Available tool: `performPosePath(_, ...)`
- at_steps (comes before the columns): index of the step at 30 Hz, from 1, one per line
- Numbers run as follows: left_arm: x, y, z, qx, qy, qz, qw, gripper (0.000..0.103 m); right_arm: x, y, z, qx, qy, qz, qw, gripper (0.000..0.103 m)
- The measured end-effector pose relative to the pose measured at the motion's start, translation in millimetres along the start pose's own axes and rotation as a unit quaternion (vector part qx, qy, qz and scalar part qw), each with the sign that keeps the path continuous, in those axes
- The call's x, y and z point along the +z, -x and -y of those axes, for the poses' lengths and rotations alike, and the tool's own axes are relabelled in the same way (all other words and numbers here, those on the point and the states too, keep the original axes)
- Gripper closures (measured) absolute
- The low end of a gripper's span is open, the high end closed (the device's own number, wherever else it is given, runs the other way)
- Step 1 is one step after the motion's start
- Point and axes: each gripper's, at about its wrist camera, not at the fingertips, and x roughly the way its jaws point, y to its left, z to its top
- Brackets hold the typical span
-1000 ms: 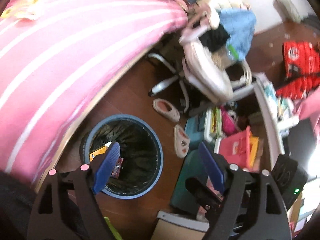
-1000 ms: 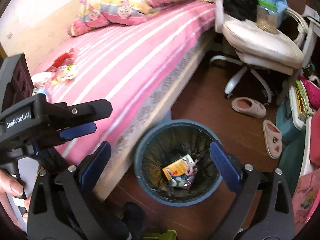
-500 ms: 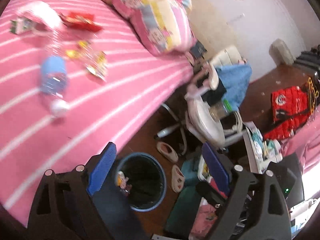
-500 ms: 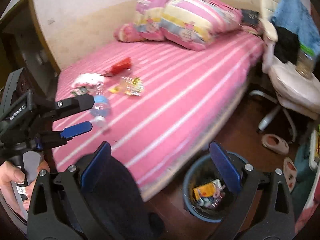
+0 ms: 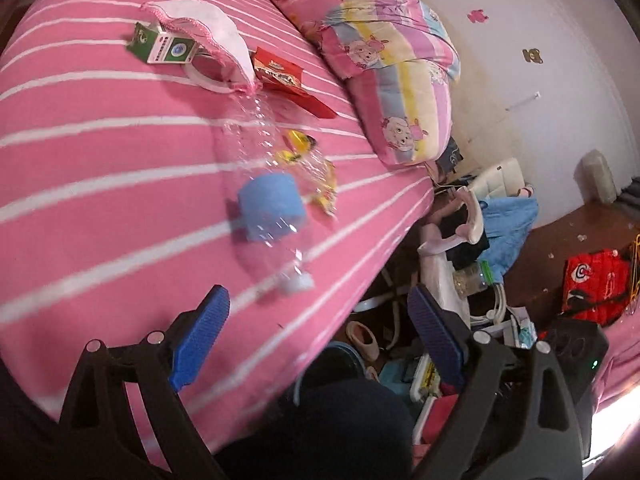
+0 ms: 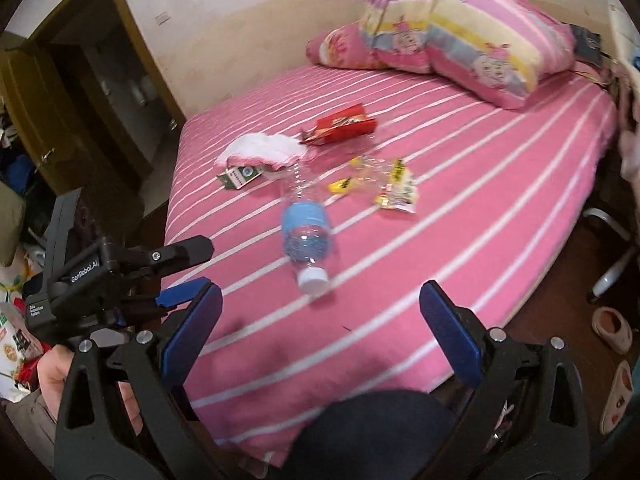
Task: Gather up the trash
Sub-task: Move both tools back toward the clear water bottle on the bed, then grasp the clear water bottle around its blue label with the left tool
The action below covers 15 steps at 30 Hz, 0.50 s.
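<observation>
Trash lies on the pink striped bed: a clear plastic bottle with a blue label and white cap, yellow wrappers, a red snack packet and a green-and-white carton. My left gripper hangs just short of the bottle's cap, its jaws opening with nothing between them. My right gripper is open and empty, also near the cap. The left gripper shows at the left of the right wrist view. A blue bin rim peeks out below the bed edge.
A white cloth with pink trim partly covers the carton, beside a tape ring. A folded quilt lies at the bed's head. An office chair, slippers and clutter fill the floor. A dark knee sits low between the fingers.
Both views have swung up from the bin on the floor to the bed top. The bottle and wrappers now lie ahead of both grippers. The left jaws stand a little wider.
</observation>
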Motion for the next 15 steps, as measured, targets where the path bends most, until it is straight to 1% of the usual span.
performPosePath(3, 15.4, -13.4, -11.0, 0.014, -0.026, -0.002, 0.9996, 0.015, 4.3, -28.8, -9.3, -0.01, 0.021, -0.017, 1.0, 0.005)
performPosePath(7, 32.5, -30.0, -29.6, 0.005, -0.02, -0.005, 0.9998, 0.015, 7.1, -59.4, -15.8, -0.011, 0.036, -0.035, 0.999, 0.005)
performPosePath(8, 37.1, -34.3, -33.7, 0.007, -0.021, -0.007, 0.9997, 0.015, 7.5, -65.9, -16.2, -0.011, 0.036, -0.041, 0.998, 0.005)
performPosePath(9, 41.9, -38.5, -35.9, 0.018, -0.023, -0.005, 0.9996, 0.015, 8.4, -70.1, -17.7, -0.01, 0.036, -0.045, 0.998, 0.005)
performPosePath(10, 46.0, -43.4, -36.9, 0.026, -0.025, -0.01, 0.9993, 0.015, 10.0, -75.0, -19.7, -0.009, 0.038, -0.047, 0.998, 0.005)
performPosePath(12, 54.7, -55.1, -39.0, 0.01, -0.021, -0.029, 0.9993, 0.015, 12.3, -86.2, -25.7, -0.011, 0.049, -0.048, 0.998, 0.005)
performPosePath(15, 68.8, -74.6, -43.7, -0.003, -0.022, -0.061, 0.9979, 0.015, 16.3, -102.0, -29.6, -0.018, 0.066, -0.045, 0.997, 0.005)
